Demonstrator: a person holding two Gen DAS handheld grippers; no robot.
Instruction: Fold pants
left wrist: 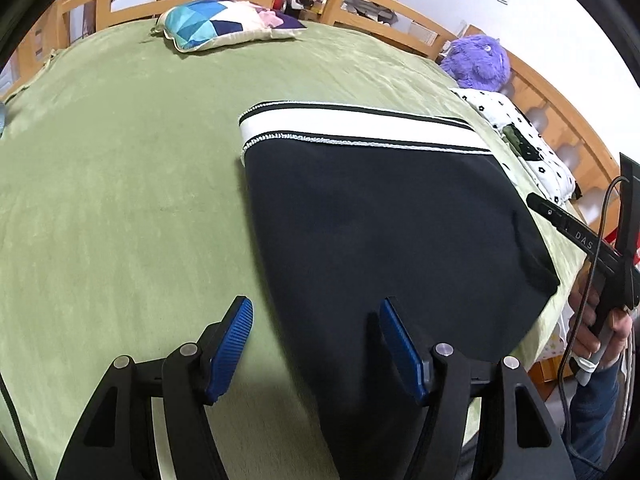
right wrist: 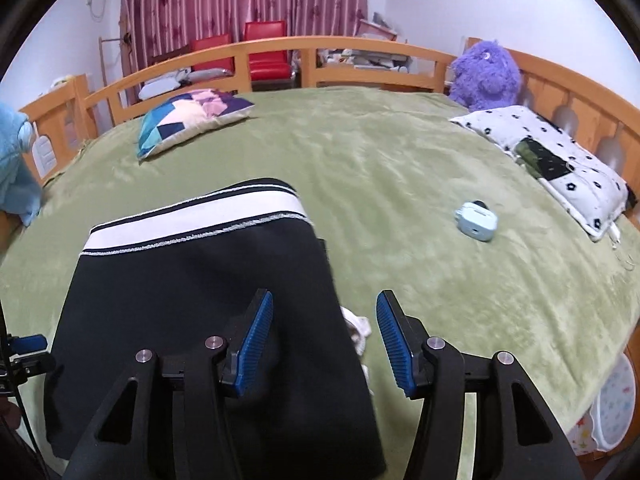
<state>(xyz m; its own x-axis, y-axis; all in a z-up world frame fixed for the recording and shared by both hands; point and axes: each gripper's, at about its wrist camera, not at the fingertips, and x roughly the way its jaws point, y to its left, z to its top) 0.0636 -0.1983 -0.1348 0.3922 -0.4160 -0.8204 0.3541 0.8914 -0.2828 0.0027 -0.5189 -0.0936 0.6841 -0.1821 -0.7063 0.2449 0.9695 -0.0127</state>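
Left gripper (left wrist: 316,344) spread wide, holding nothing, hovering over the near left edge of the pants (left wrist: 384,232); right gripper (right wrist: 325,334) likewise parted and empty, straddling the pants' right edge. Pants lie flat on the green blanket (left wrist: 120,200), black, already a compact rectangle, white waistband (right wrist: 192,220) at the far end. A bit of white fabric (right wrist: 358,328) peeks out at the right edge, unclear what. Judged: a fold just laid down, or about to grab near corners for another; next move needs both grippers down on the near hem, pinched. Farther off: small light-blue device (right wrist: 476,226), patchwork cushion (right wrist: 188,120), purple plush (right wrist: 486,72), wooden rail (right wrist: 280,50).
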